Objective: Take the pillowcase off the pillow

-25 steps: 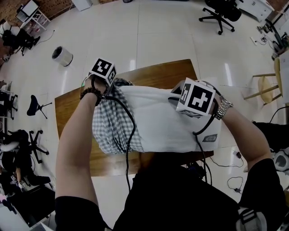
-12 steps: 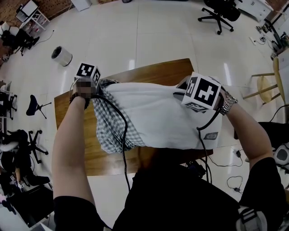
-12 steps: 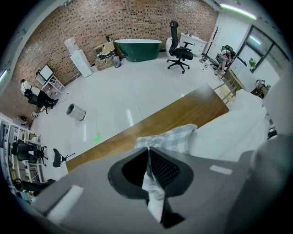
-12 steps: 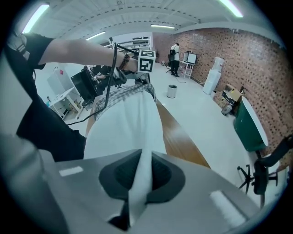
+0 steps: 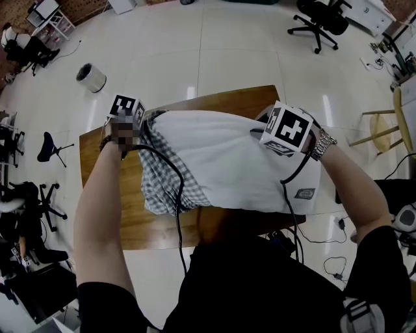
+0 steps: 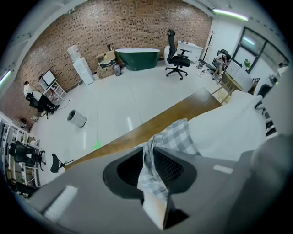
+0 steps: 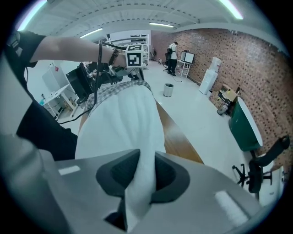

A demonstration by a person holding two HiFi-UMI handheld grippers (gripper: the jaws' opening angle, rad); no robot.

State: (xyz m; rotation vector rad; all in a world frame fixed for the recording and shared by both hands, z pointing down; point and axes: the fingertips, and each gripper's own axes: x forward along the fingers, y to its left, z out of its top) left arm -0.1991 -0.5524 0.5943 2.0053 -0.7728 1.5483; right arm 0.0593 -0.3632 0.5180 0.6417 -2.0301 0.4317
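Just in front of the person, the white pillow (image 5: pixel 227 166) lies across the wooden table (image 5: pixel 107 175), with a small label (image 5: pixel 303 194) at its near right corner. The checked pillowcase (image 5: pixel 159 179) is bunched over its left end, and most of the pillow is already bare. At the far corners, the left gripper (image 6: pixel 149 160) has a fold of the checked cloth in its narrow gap, and the right gripper (image 7: pixel 139 176) has a fold of white pillow. Both pairs of jaws have just been opening a little, yet the cloth looks pinched. Both pieces seem light, soft and limp, so thin folds may slip. The case's hem and the opposite bare corner look like the best holds. Beyond lie the pale floor (image 5: pixel 227 45), a round bin (image 5: pixel 90 77) and an office chair (image 5: pixel 318 16).
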